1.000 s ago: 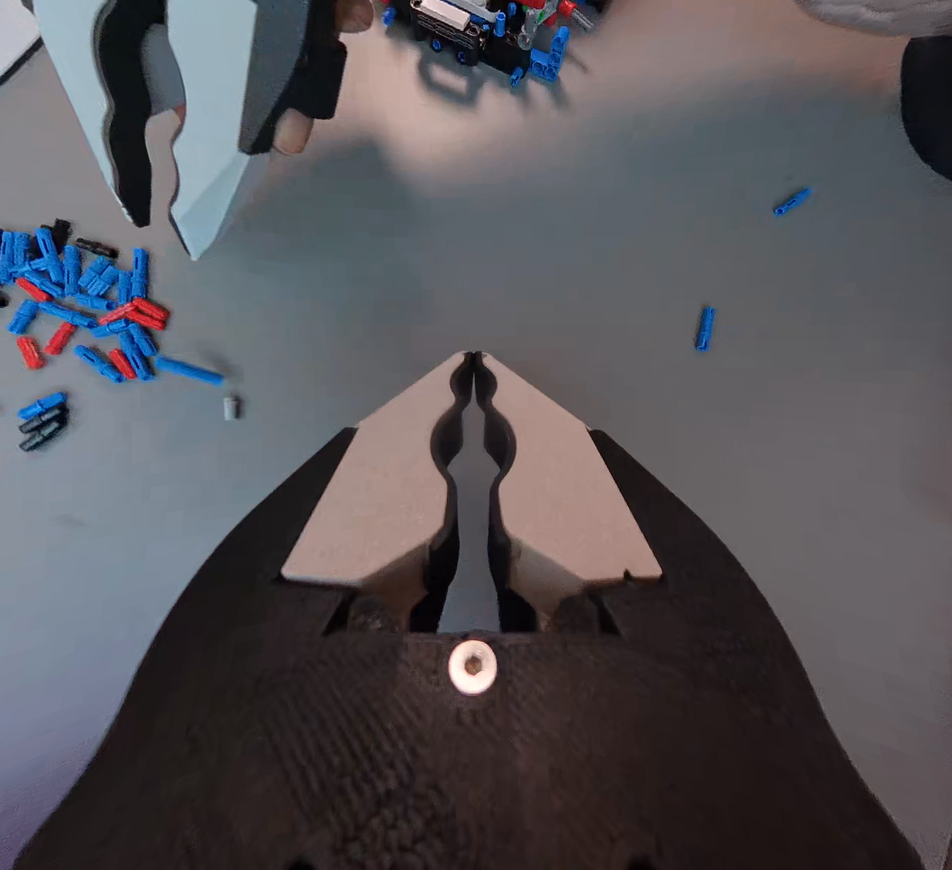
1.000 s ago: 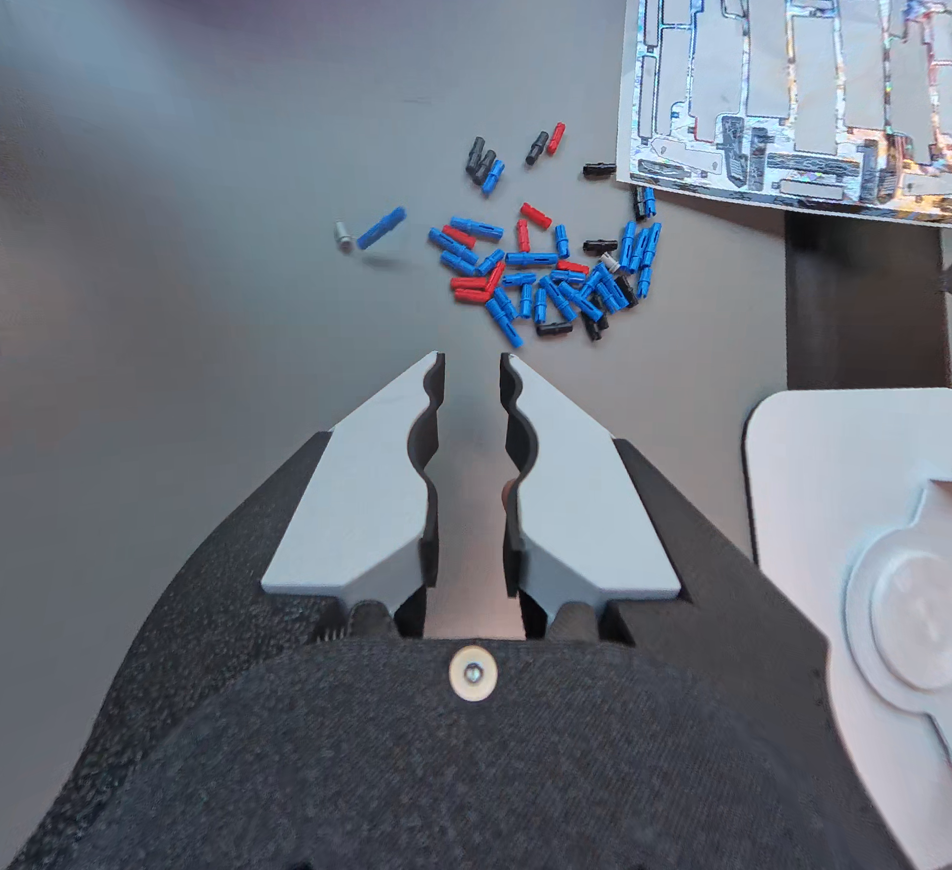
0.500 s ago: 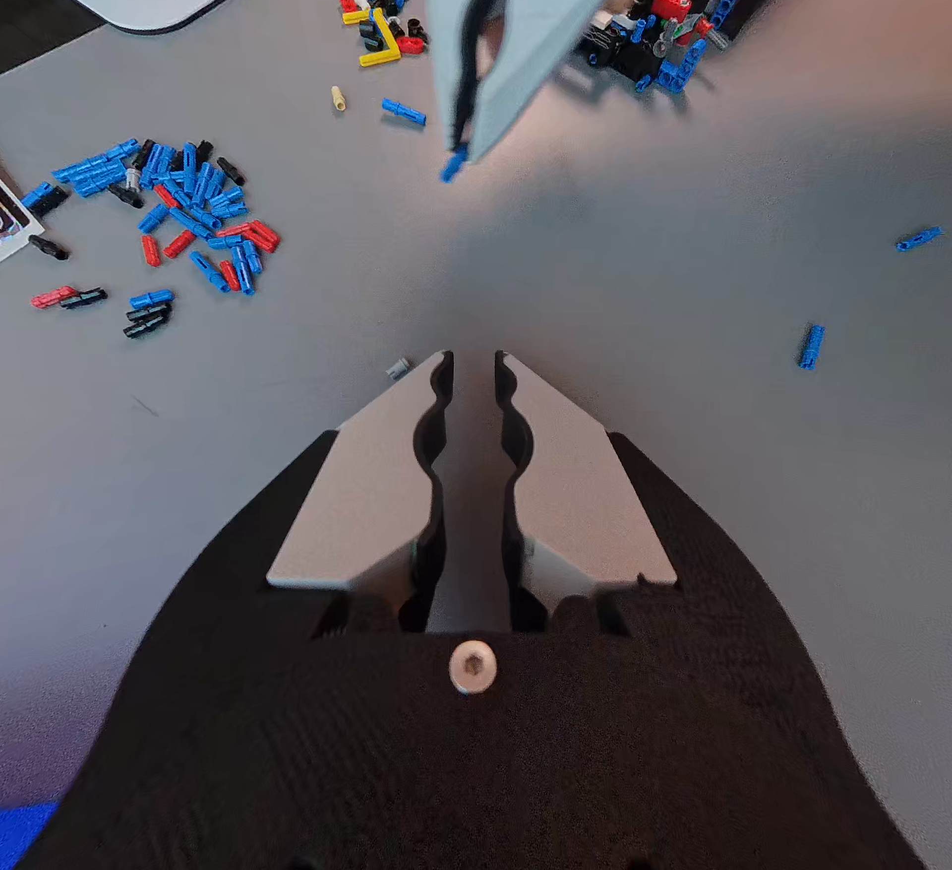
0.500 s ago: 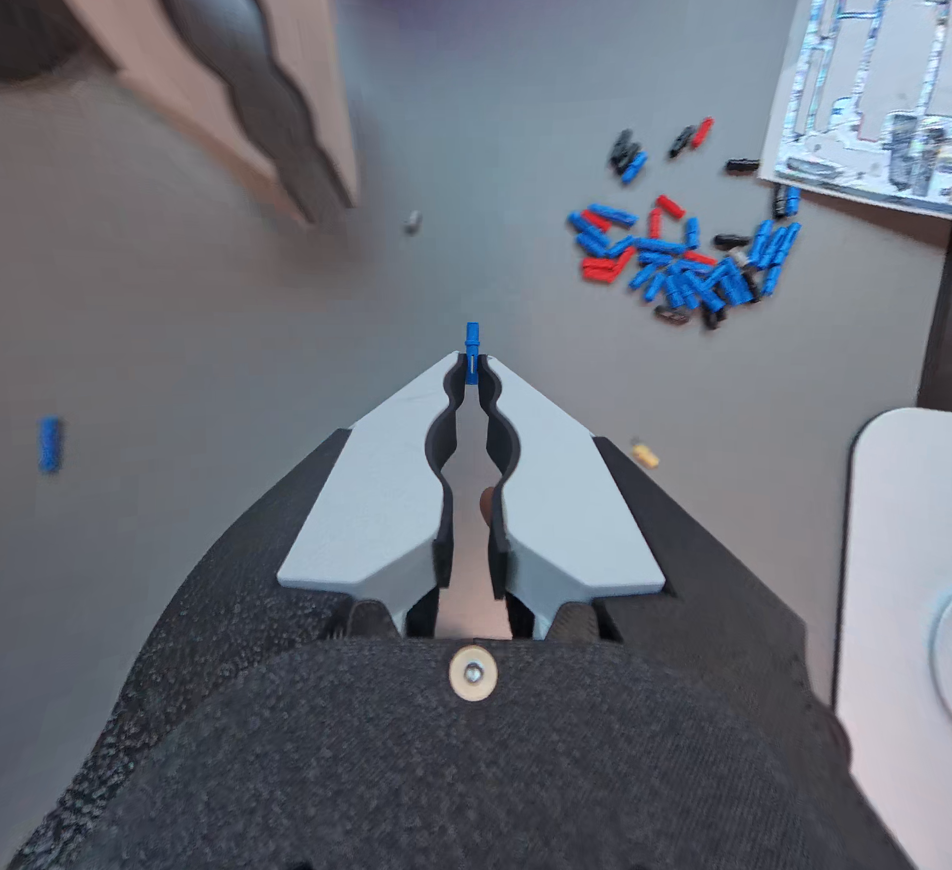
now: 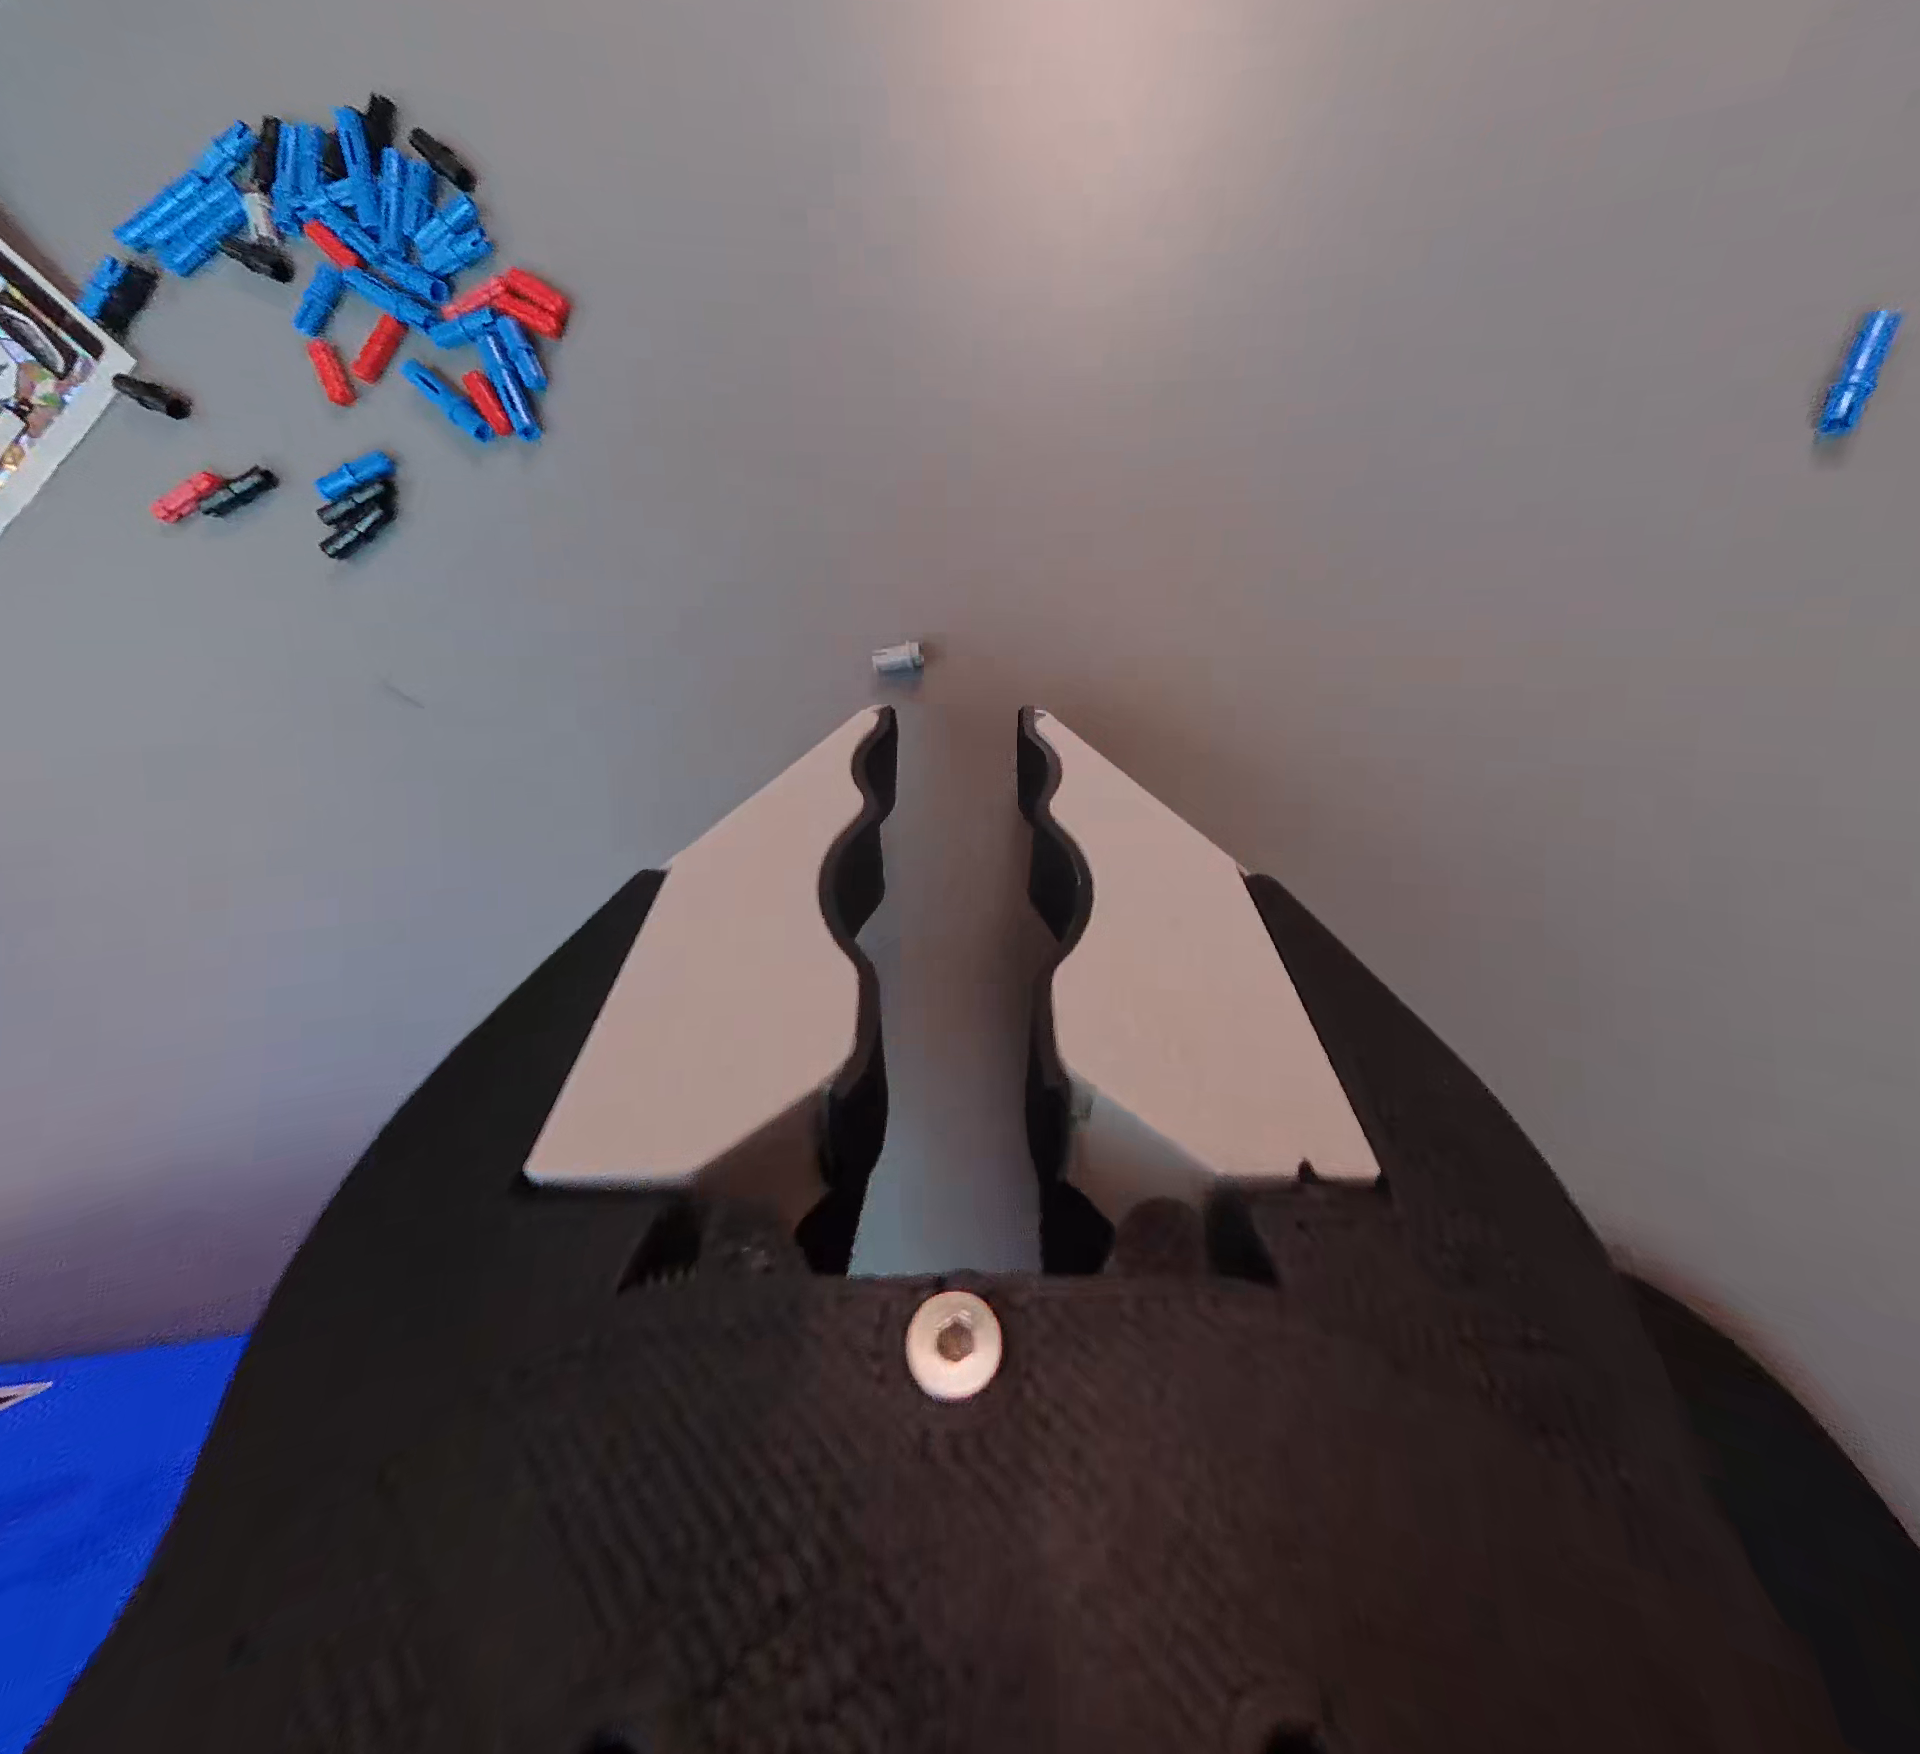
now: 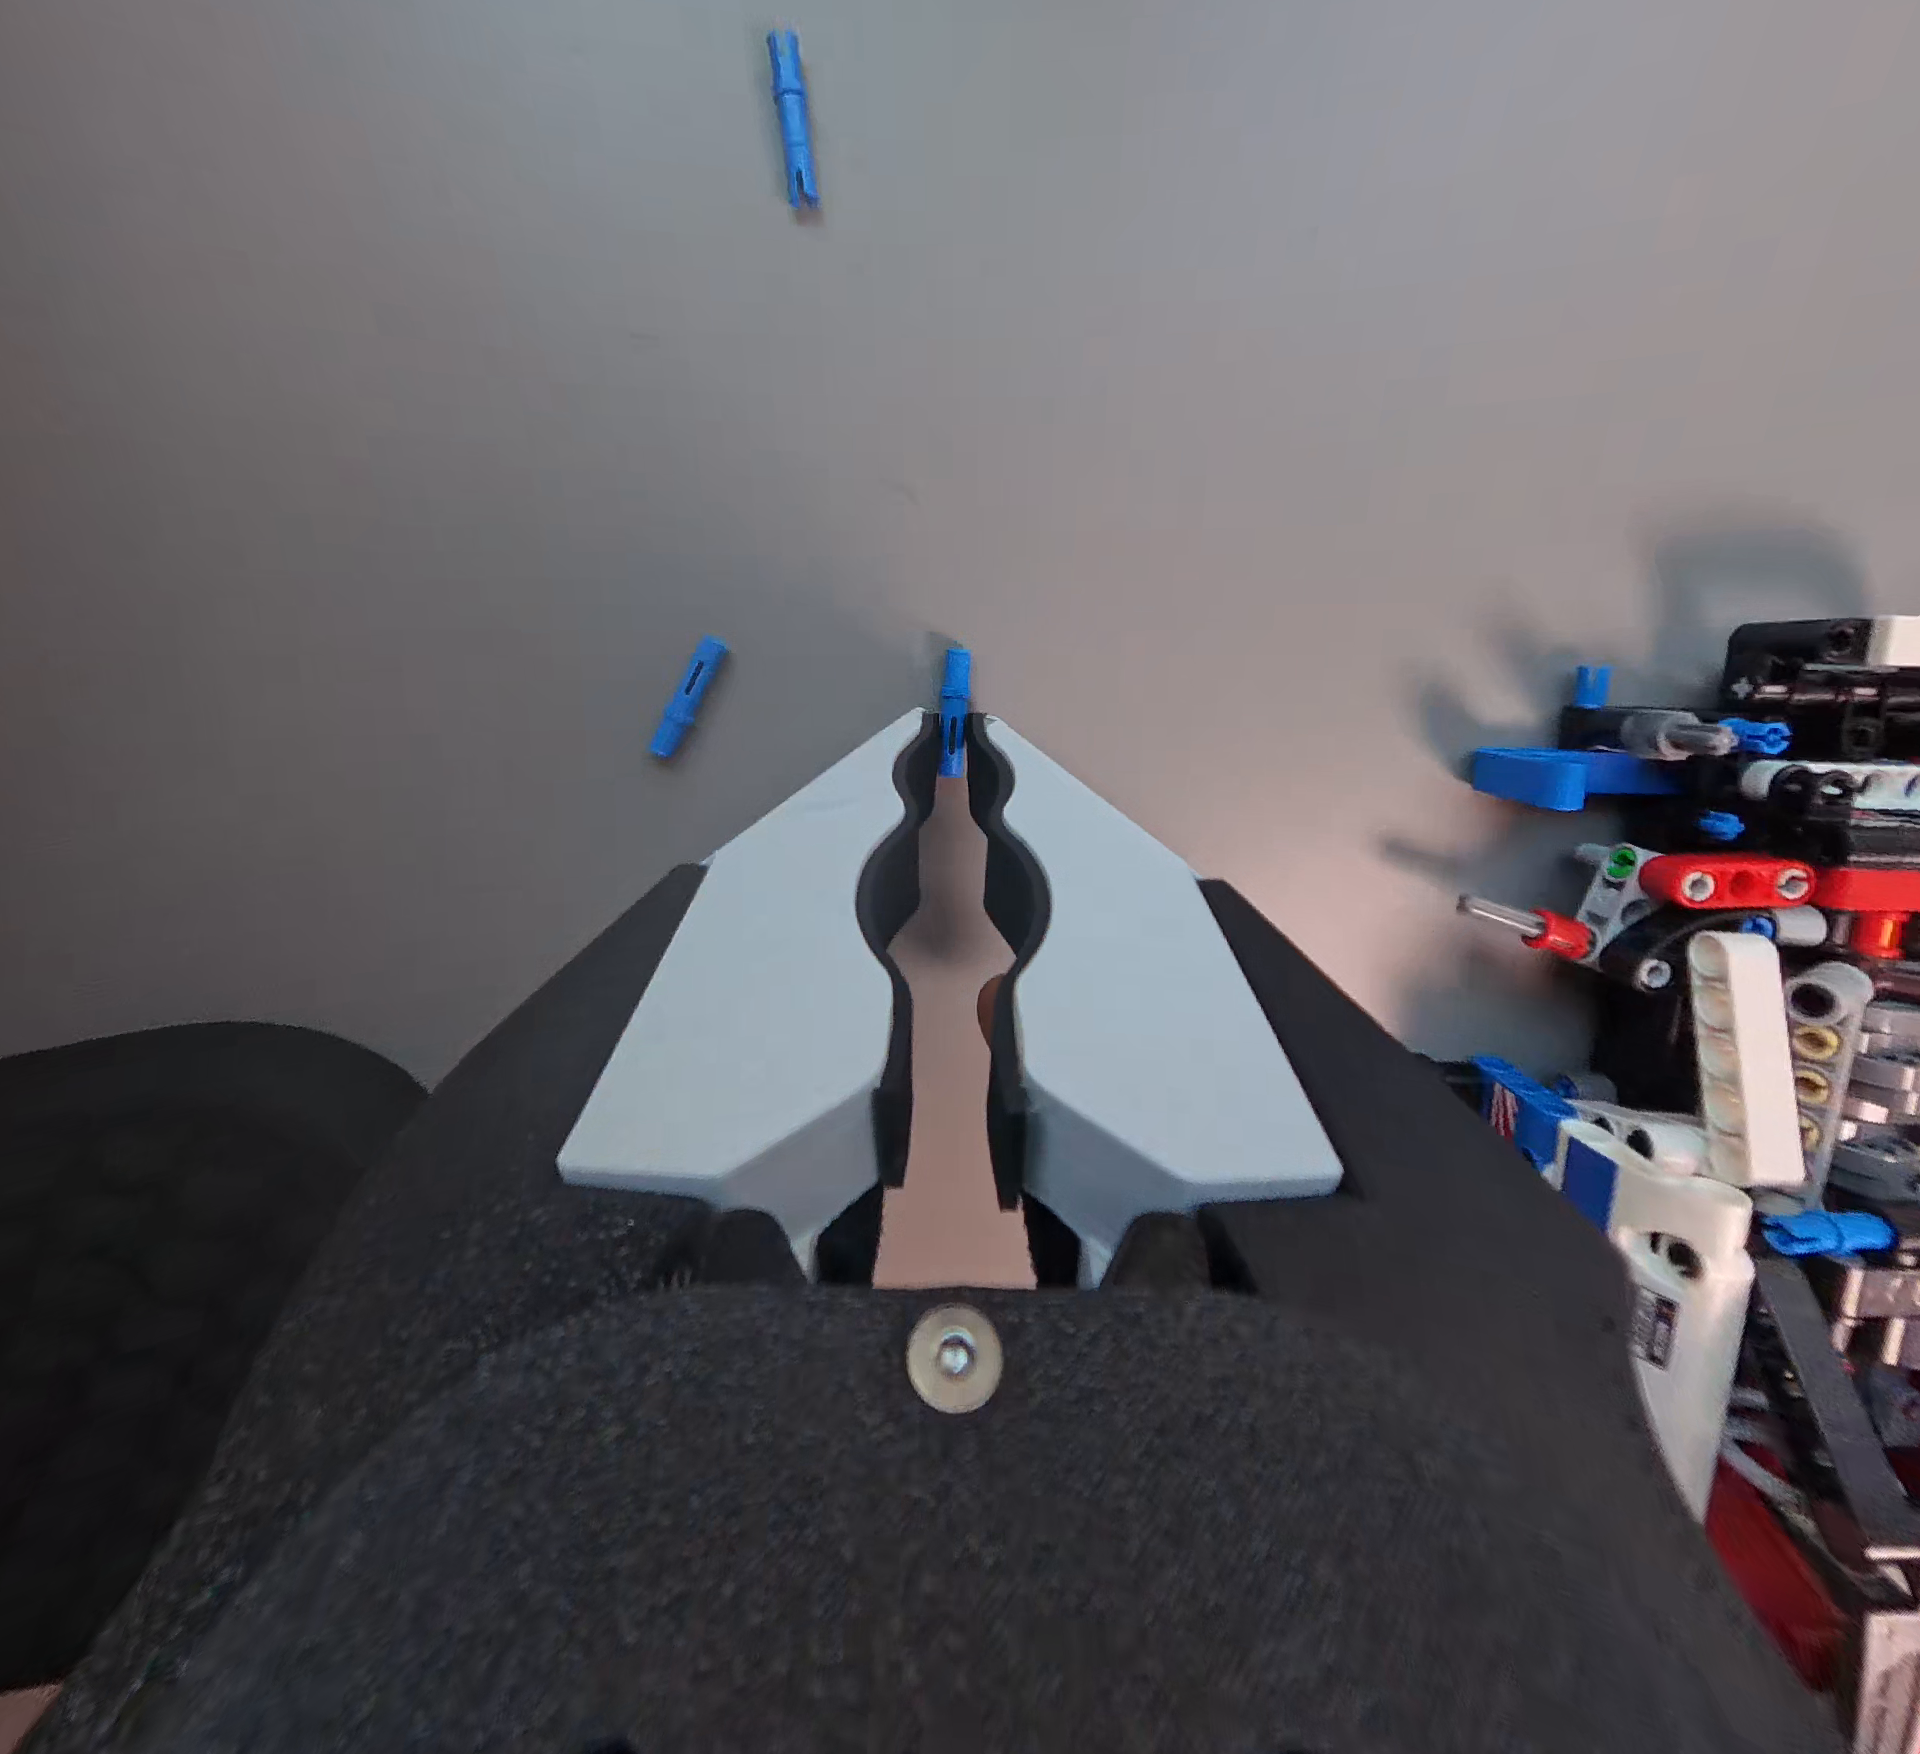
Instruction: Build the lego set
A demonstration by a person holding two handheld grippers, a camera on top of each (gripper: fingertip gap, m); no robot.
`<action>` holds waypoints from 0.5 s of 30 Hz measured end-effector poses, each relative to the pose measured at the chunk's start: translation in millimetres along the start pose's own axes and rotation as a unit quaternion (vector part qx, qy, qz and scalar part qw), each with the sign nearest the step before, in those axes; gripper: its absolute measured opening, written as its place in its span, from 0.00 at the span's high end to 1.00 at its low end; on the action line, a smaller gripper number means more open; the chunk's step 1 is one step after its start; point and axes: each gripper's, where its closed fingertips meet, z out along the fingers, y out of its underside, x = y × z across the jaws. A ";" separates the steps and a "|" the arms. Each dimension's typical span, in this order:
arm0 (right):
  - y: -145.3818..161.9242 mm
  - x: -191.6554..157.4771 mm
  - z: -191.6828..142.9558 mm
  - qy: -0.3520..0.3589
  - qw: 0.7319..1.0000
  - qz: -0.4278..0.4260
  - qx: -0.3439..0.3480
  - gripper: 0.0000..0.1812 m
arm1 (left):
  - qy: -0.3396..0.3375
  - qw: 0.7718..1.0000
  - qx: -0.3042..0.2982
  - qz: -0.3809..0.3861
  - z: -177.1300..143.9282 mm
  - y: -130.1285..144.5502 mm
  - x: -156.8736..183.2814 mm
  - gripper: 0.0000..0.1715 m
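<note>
At the very tip of your right tongs (image 6: 954,717) sits a tiny, light, slippery blue pin (image 6: 954,707), pinched tight; your left tongs (image 5: 956,715) hang released and empty.

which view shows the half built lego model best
The right wrist view: the partly built black, red, white and blue lego model stands at its right edge, beside the right claw. The left wrist view shows none of it.
</note>
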 end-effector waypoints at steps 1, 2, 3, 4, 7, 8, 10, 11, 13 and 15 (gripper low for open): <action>-3.3 3.9 -0.6 0.008 1.000 -0.003 0.003 0.97 | 0.006 1.000 -0.006 0.001 -1.9 2.7 2.3 0.87; -8.4 9.5 -2.0 0.019 1.000 -0.007 0.008 0.95 | 0.006 1.000 -0.014 0.004 -3.0 6.0 2.8 0.86; -14.9 16.3 -4.7 0.029 0.999 -0.009 0.014 0.94 | 0.004 1.000 -0.018 0.006 -3.1 8.0 2.3 0.86; -22.9 23.5 -8.0 0.038 0.999 -0.011 0.024 0.93 | -0.001 1.000 -0.011 0.005 -2.5 6.5 0.6 0.86; -48.3 45.6 -18.6 0.063 0.996 -0.017 0.060 0.92 | -0.006 1.000 -0.001 -0.007 4.7 3.9 -4.0 0.87; -54.9 53.5 -21.5 0.071 0.995 -0.018 0.068 0.92 | -0.007 1.000 0.001 -0.009 7.6 2.9 -6.1 0.88; -64.2 74.4 -26.2 0.093 0.992 -0.006 0.083 0.92 | 0.004 1.000 0.005 -0.025 12.3 -1.4 -6.3 0.90; -66.4 86.6 -27.8 0.103 0.991 0.010 0.088 0.92 | 0.001 0.999 0.006 -0.034 14.5 -3.3 -8.6 0.94; -67.4 112.3 -29.7 0.120 0.987 0.058 0.096 0.92 | -0.006 0.999 0.006 -0.041 18.1 -6.6 -12.6 0.99; -64.2 138.4 -28.9 0.132 0.980 0.113 0.094 0.92 | -0.024 0.999 0.003 -0.037 21.8 -11.1 -16.8 0.99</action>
